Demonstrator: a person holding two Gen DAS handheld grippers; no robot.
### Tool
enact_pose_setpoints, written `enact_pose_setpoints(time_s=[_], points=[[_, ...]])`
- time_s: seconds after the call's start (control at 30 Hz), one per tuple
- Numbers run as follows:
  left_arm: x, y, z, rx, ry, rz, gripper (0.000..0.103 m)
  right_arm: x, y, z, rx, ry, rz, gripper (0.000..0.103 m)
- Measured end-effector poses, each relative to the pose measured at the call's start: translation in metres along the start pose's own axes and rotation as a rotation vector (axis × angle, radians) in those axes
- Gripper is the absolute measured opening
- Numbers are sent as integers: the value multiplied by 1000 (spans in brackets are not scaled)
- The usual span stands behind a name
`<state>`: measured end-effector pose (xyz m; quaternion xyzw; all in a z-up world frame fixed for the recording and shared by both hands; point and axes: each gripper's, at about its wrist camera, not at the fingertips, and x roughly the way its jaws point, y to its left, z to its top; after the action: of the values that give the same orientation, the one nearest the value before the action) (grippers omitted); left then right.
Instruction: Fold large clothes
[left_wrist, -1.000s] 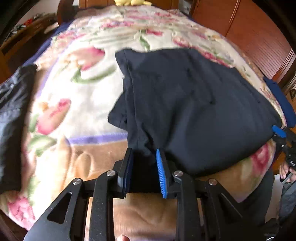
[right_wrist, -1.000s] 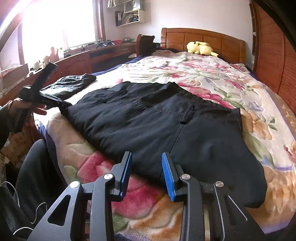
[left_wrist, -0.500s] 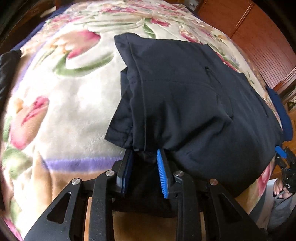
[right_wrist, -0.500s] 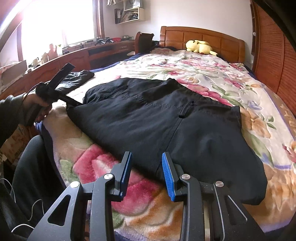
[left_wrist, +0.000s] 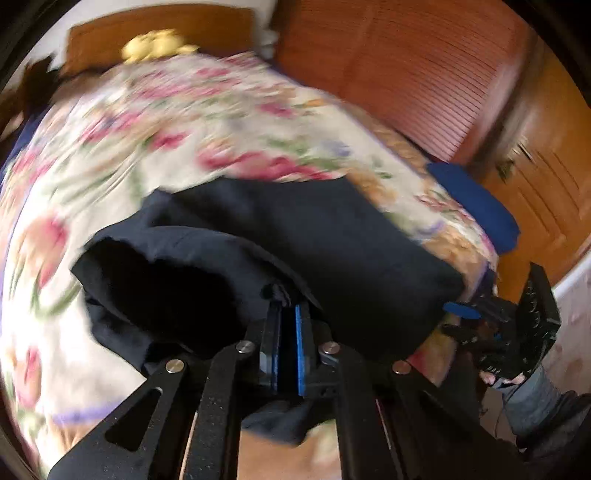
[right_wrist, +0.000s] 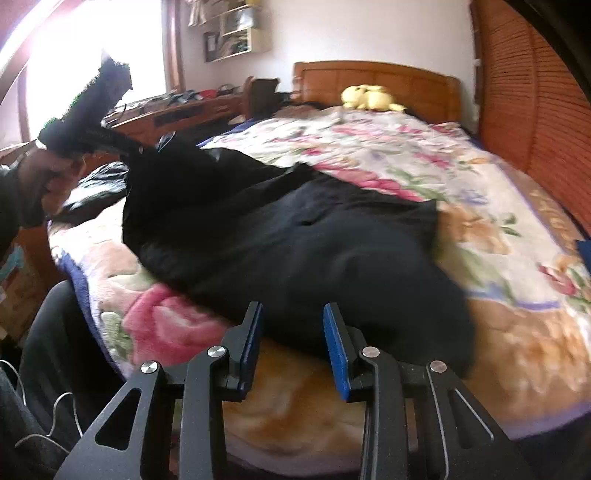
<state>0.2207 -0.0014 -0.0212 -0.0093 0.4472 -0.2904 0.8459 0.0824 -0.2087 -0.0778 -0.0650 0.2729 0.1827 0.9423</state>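
A large black garment lies on the floral blanket at the bed's near end. My left gripper is shut on the garment's near edge and holds it lifted off the bed; in the right wrist view it is raised at the far left with the cloth hanging from it. My right gripper is open, its blue pads on either side of the garment's near edge, not closed on it. It also shows in the left wrist view at the garment's right corner.
A second dark garment lies at the bed's left side. A yellow plush toy sits by the wooden headboard. A blue cloth lies on the bed's right edge. A wooden wardrobe and a desk flank the bed.
My left gripper has closed on the garment's edge and lifted it up off the bed, raising that side. The right gripper stayed open at the near edge.
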Motion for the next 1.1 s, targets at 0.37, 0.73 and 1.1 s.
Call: enact_pose_setpoints(time_s=[0.37,0.73,1.1], points=[[109,-175,55,259,118,-146,5,-76,-51,-39,101,-62,-150,34],[108,-221,59,227,140,-131,21,-118,-75,-63,187,-58,-211,34],[-10,-151,75,167,-86,34,29,-93,-48,20,106,-130,-99,34]])
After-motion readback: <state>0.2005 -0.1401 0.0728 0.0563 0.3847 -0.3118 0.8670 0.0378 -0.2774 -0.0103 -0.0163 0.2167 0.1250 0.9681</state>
